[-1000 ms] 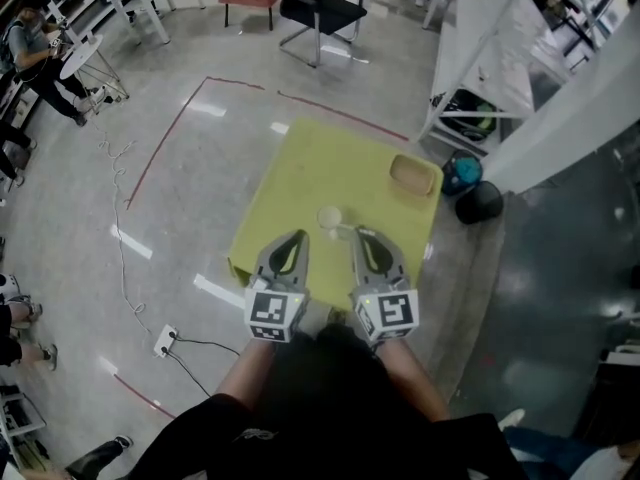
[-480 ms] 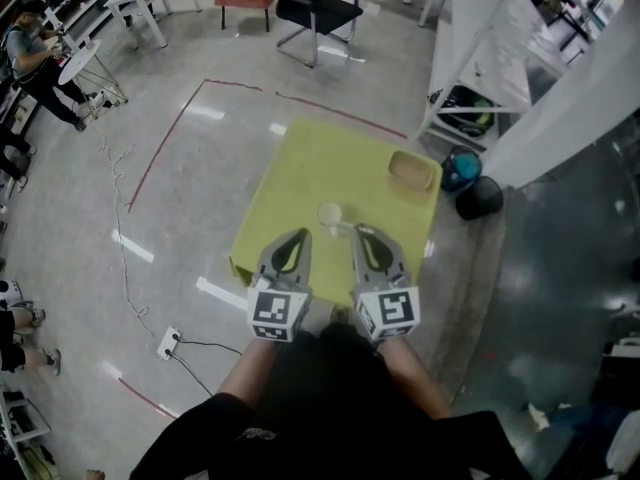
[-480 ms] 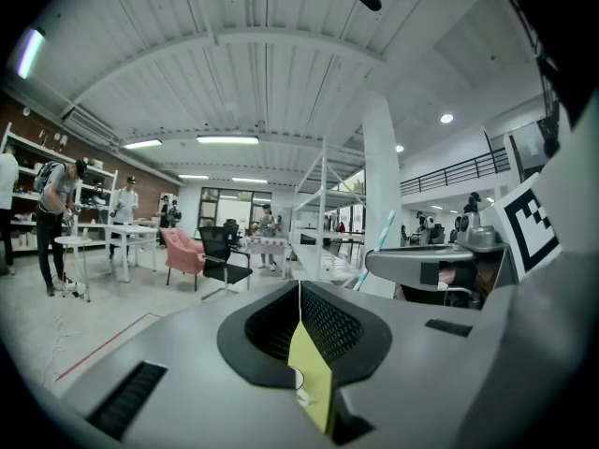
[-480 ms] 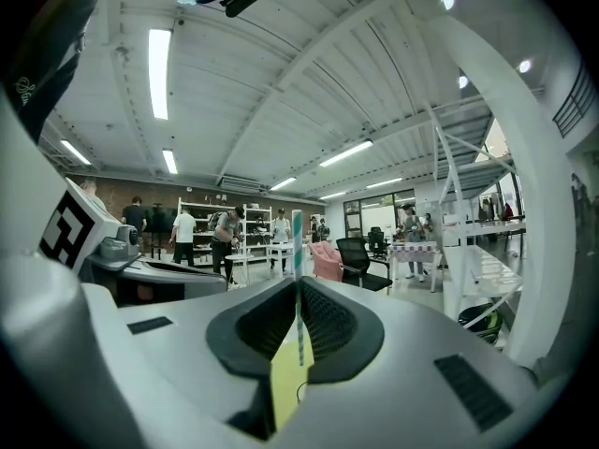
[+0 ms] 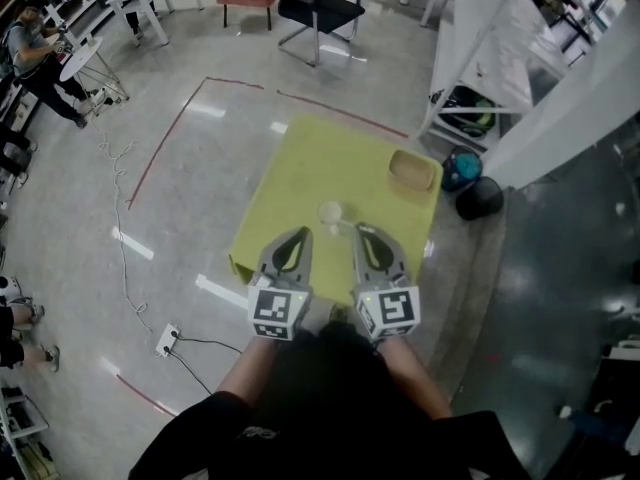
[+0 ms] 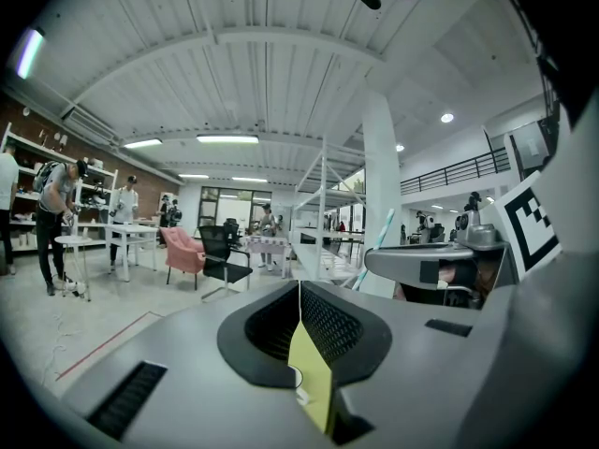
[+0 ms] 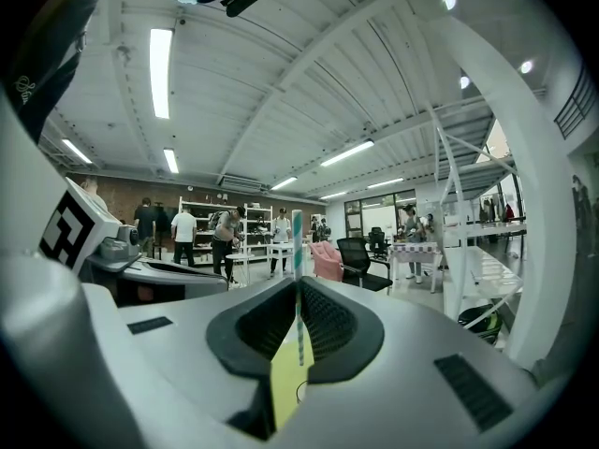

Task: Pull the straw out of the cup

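On the yellow table (image 5: 300,168), head view: cup (image 5: 330,213) just beyond the right gripper (image 5: 359,232). Left gripper view: left gripper (image 6: 299,286) jaws together, nothing held. Right gripper view: jaws clamped on the upright straw (image 7: 297,239), teal-and-white striped, thin. Grip done; pull looks unfinished, and whether the lower end has cleared the cup is unclear.

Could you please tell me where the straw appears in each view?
Head view: straw, faint, at the right gripper tip.
Left gripper view: right of centre, slanted.
Right gripper view: centre, upright between the jaws.
Shared landmark: the black chair.
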{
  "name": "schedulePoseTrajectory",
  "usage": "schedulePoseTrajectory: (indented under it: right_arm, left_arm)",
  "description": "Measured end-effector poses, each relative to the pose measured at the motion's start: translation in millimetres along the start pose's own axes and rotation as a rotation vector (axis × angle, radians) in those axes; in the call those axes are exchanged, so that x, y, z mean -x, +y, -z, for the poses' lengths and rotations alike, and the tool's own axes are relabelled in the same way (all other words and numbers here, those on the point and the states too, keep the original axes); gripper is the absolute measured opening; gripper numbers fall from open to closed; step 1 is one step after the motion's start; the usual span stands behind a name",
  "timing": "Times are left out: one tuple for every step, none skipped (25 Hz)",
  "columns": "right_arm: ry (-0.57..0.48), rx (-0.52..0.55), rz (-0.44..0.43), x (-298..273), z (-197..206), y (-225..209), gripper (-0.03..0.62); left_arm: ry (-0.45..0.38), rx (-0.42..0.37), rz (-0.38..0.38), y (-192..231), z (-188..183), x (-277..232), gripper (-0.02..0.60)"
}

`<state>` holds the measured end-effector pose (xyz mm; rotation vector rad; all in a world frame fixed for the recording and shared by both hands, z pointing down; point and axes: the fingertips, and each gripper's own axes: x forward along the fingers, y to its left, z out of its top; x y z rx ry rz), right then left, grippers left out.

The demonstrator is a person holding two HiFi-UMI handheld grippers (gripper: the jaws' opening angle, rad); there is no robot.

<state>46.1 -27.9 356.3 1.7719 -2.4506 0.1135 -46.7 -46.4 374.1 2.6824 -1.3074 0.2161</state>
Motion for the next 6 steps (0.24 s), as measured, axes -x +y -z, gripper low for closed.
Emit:
schedulePoseTrajectory:
  right_arm:
    - [-0.003, 0.004, 0.001, 0.0, -0.6, 0.1, 0.035]
    - [-0.002, 0.005, 0.003, 0.0, -1.0, 0.8, 0.034]
    - [0.001, 0.002, 0.003, 0.3, -1.0, 1.8, 0.035]
    - [0.004, -0.002, 0.003, 0.7, -0.8, 3.0, 0.034]
    - [0.006, -0.006, 0.003, 1.2, -0.4, 4.1, 0.035]
    - [0.008, -0.008, 0.003, 1.8, 0.0, 5.2, 0.034]
  left_arm:
    - [0.000, 0.000, 0.000, 0.3, -0.1, 0.4, 0.048]
    - [0.000, 0.001, 0.000, 0.6, -0.1, 0.9, 0.048]
    - [0.000, 0.002, 0.001, 0.8, 0.2, 1.6, 0.048]
    - [0.001, 0.003, 0.001, 0.8, 0.6, 2.4, 0.048]
    - [0.001, 0.002, 0.002, 0.6, 1.2, 3.2, 0.048]
    - [0.001, 0.002, 0.003, 0.4, 1.8, 4.1, 0.048]
